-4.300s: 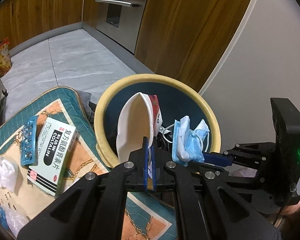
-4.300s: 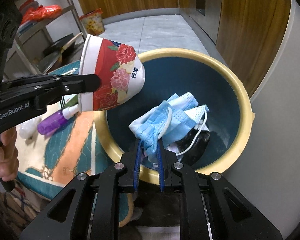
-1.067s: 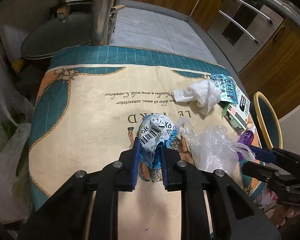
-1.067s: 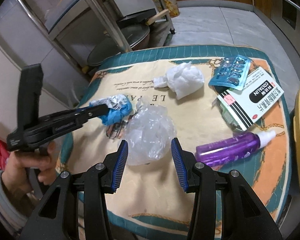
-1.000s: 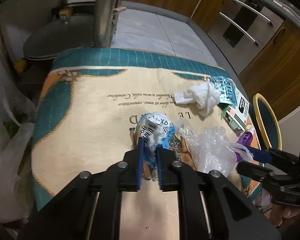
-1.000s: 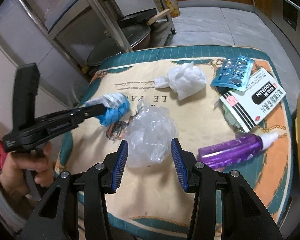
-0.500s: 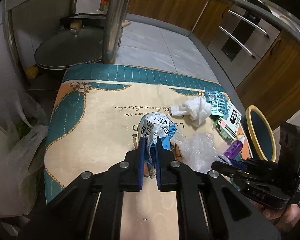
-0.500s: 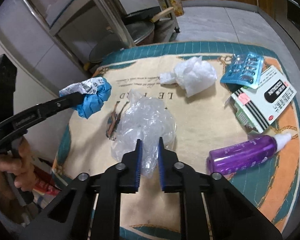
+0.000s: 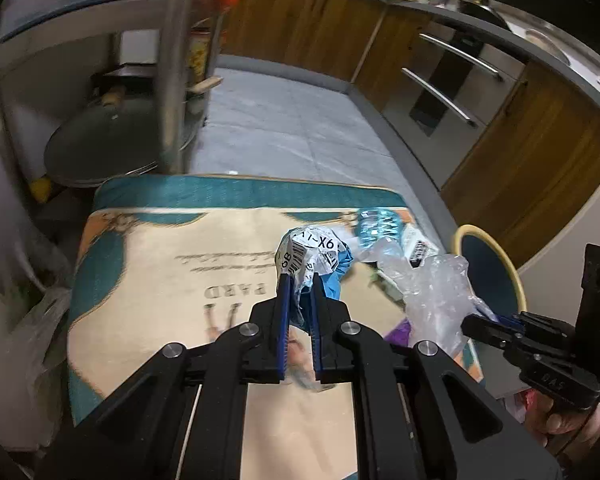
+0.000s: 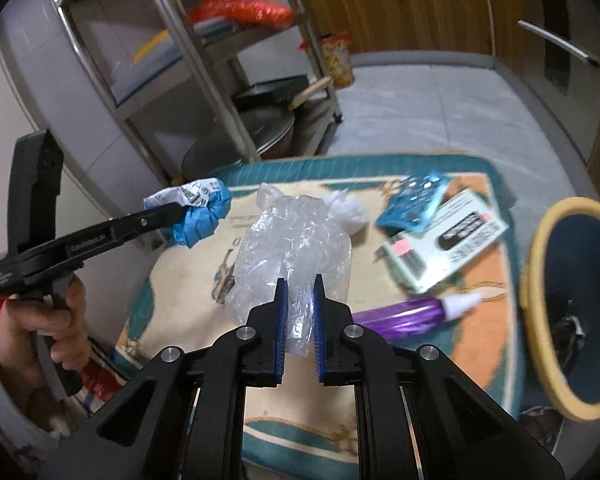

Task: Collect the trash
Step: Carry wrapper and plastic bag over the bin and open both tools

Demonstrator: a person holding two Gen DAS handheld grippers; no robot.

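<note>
Plastic: we hold the clear plastic bag (image 10: 292, 248) in the right gripper (image 10: 299, 292), fingers closed on its lower folds.
Handling: we judge it light, limp, slippery; pinch bunched film.
Wad: blue-and-white crumpled wrapper (image 9: 312, 256) sits clamped between the left gripper (image 9: 300, 292) fingers.
Bin: yellow-rimmed bin (image 10: 540, 240) stands right of our right fingers.

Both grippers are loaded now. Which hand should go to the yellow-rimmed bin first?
Right, probably. The right gripper, shut on the clear plastic bag, is on the bin side; the left gripper holds its blue wad farther off.
</note>
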